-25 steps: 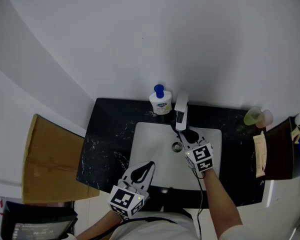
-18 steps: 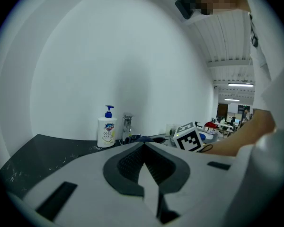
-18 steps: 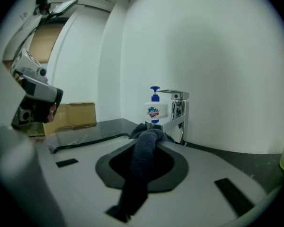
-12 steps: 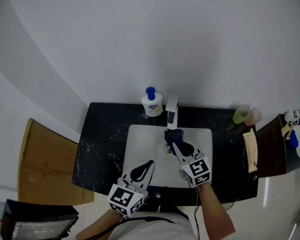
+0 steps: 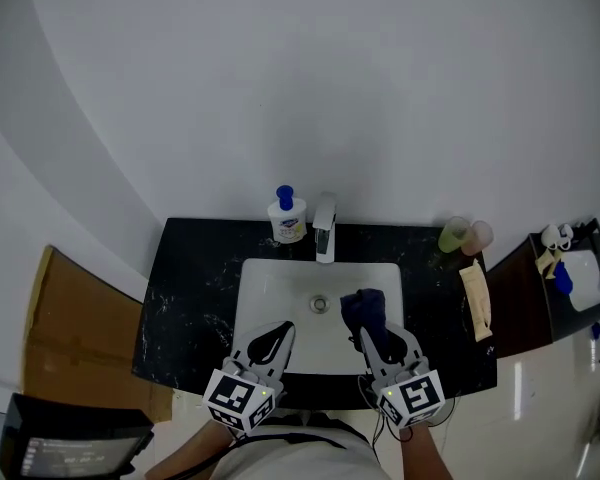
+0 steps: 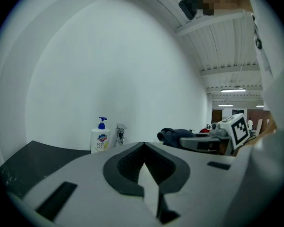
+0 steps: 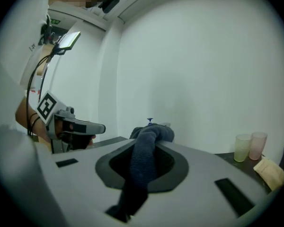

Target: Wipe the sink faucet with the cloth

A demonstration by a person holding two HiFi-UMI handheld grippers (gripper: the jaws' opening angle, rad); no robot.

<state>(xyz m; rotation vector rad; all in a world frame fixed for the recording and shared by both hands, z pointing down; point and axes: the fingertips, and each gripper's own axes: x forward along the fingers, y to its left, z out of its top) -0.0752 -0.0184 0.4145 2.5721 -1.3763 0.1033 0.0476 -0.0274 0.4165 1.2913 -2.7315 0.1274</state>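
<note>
The dark blue terry cloth (image 5: 362, 306) is clamped between the jaws of the right gripper (image 5: 372, 336). In the right gripper view it runs up the gap between the pads and bunches into a wad past the tips. Gripper and cloth are over the white rectangular sink basin (image 5: 280, 286), in front of the chrome faucet (image 5: 325, 230) and a little to its right, not touching the spout.

The left gripper (image 5: 276, 334) has its jaws together with nothing between them. It is in front of the faucet and to its left, above the basin's near edge and apart from the cloth.

Just left of the faucet a white pump bottle of soap with a blue top (image 5: 286, 218) stands against the wall. Well to the faucet's right, at the back of the black marbled counter (image 5: 190, 298), stand a pale green cup (image 5: 454, 234) and a pink cup (image 5: 478, 233), with a flat beige packet (image 5: 474, 300) in front of them. Between cloth and faucet lie only bare basin and the drain (image 5: 320, 305).
</note>
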